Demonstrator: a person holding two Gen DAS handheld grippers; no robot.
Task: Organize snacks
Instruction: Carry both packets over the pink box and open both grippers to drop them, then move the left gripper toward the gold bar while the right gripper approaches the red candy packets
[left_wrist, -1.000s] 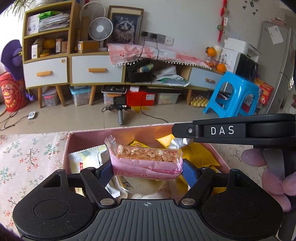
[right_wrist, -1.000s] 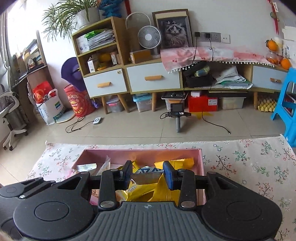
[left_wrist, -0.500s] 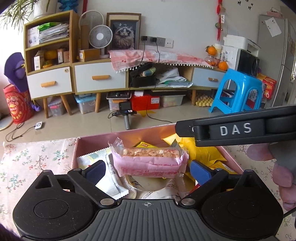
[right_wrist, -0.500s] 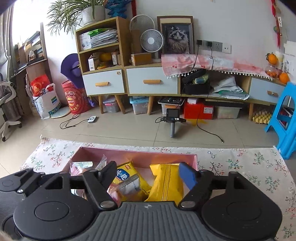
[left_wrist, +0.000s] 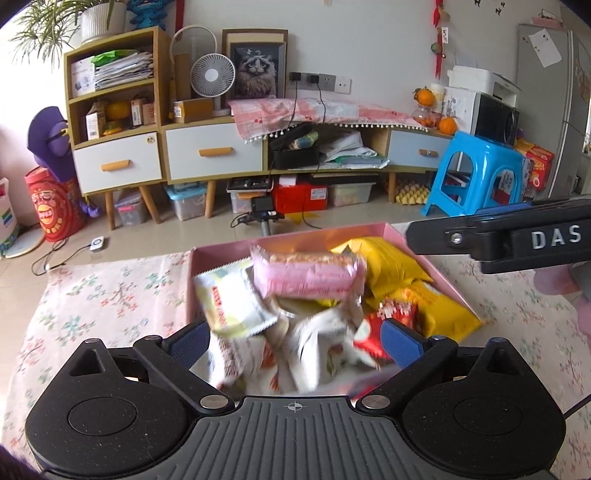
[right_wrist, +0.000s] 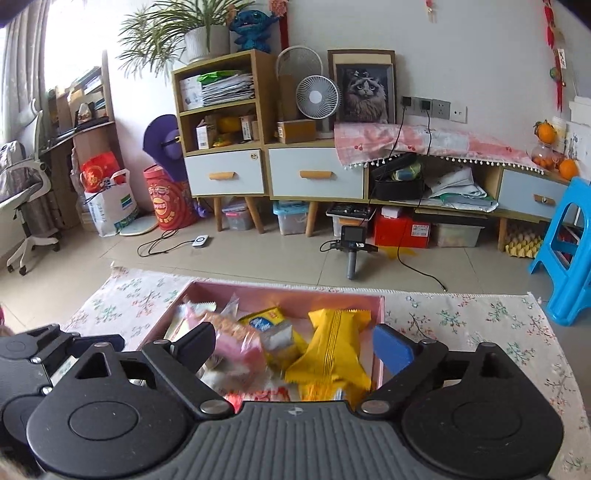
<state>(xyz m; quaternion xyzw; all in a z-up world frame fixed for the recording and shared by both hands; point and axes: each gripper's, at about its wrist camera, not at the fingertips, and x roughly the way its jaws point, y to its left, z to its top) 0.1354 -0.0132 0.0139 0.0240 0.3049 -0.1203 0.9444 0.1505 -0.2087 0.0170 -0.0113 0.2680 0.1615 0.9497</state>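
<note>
A pink box (left_wrist: 436, 266) stands on the floral cloth, holding several snack packets. A pink-wrapped cracker bar (left_wrist: 308, 275) lies loose on top of the pile, beyond my left gripper (left_wrist: 295, 339), which is open wide with nothing pressed between its blue pads. In the right wrist view the same box (right_wrist: 380, 306) holds a yellow packet (right_wrist: 332, 347) lying free. My right gripper (right_wrist: 295, 345) hovers at the box's near side, its jaws opening, pads clear of the packet.
A floral cloth (left_wrist: 110, 295) spreads on both sides of the box. Other packets, white-yellow (left_wrist: 229, 302) and red (left_wrist: 391, 314), fill the box. The other tool's black arm (left_wrist: 517, 240) and a hand (left_wrist: 557, 280) sit at the right. Floor, cabinets and a blue stool (right_wrist: 569, 251) lie beyond.
The left gripper let go of the pink bar, which dropped onto the pile. The right gripper opened off the yellow packet. Both tools drew back and up from the box.
</note>
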